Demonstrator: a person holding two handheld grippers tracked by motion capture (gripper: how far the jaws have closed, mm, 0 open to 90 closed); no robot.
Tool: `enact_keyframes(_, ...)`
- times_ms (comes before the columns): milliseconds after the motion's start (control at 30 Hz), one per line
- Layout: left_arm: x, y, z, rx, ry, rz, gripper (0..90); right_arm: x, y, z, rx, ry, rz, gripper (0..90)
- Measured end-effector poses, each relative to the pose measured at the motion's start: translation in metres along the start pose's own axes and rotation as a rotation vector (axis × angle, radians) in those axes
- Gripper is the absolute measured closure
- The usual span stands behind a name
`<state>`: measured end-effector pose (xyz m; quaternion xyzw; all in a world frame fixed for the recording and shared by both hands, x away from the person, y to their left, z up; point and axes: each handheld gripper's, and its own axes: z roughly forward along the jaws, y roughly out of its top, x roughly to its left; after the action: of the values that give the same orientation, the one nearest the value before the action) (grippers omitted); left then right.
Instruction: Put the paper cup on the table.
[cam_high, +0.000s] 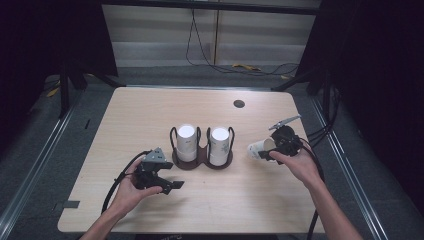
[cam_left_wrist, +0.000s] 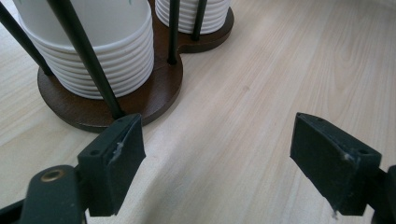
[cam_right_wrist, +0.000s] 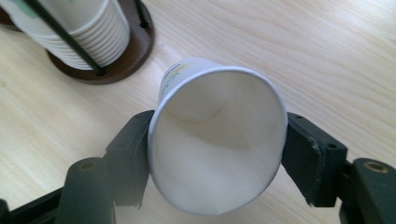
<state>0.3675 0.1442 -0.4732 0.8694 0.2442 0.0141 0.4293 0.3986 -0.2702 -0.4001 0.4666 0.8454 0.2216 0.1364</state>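
The right gripper (cam_right_wrist: 217, 154) squeezes a cup (cam_right_wrist: 217, 140) on its side so it cannot drop. The left gripper (cam_left_wrist: 233, 158) waits by the rack (cam_left_wrist: 149, 100), fingers wide.

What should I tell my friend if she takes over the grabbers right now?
Right gripper: shut on one paper cup, fingers squeezing its rim from both sides, cup lying sideways above the table, right of the cup holder.
Left gripper: open, nothing between its fingers, near the holder's base.
Cup stacks sit upside down in both holder rings.
Done: one cup is out and gripped.
Left: probably stand that cup on the table; the frames do not show where.
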Motion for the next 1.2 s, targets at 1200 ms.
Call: enact_keyframes(1200,0.002,-0.005,0.002,0.022,0.009,0.0,16.9,-0.007,0.036,0.042,0.143,-0.063,0.016,20.3)
